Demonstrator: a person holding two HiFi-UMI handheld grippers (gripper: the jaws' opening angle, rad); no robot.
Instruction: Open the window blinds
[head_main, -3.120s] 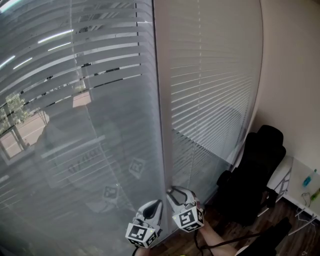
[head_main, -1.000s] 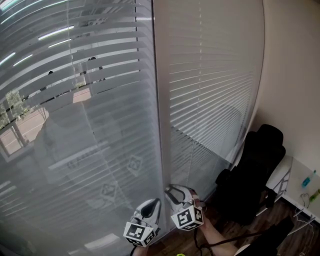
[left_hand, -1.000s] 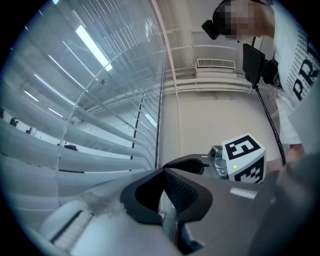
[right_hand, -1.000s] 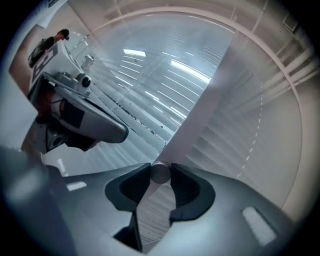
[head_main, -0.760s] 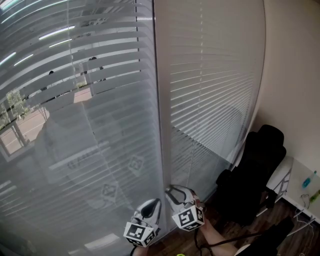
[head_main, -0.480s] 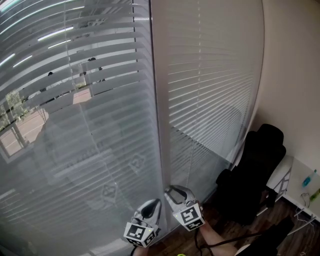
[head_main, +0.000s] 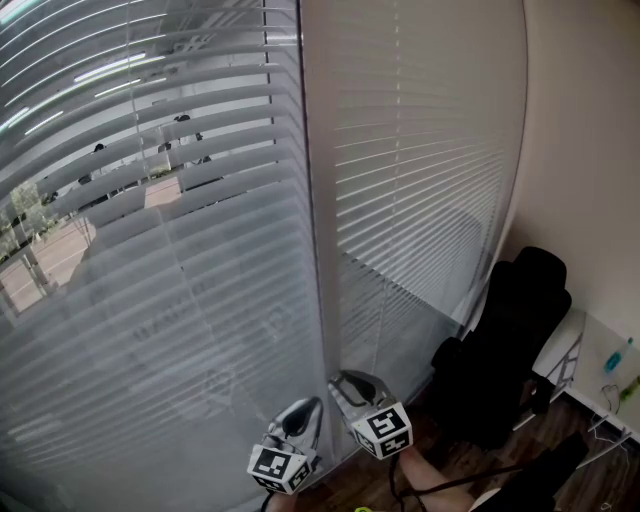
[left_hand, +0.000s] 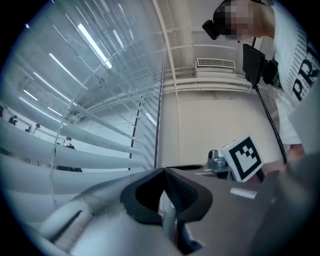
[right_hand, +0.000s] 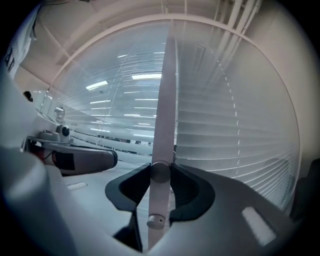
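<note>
Head view: the left blind (head_main: 150, 250) and the right blind (head_main: 430, 200) hung side by side, with the window frame (head_main: 315, 200) between them. The left gripper (head_main: 308, 410) and the right gripper (head_main: 342, 382) were low, just before that frame.
Left blind: its upper slats were tilted enough that trees and ground outside showed through the gaps. The lower slats looked hazy and nearly flat.
Right blind: all its slats lay flat and shut, and nothing outside was visible.
Right gripper view: the fingers were closed on the white tilt wand (right_hand: 163, 115), with the pads pressing on both sides of the rod.
Left gripper view: the jaws met at their tips, and I saw nothing gripped between them.
Done: I judge that the task was under way, with the left blind partly opened.
Remaining: probably more twisting of the wand, until the slats stood level. The right blind seemed not yet handled.
</note>
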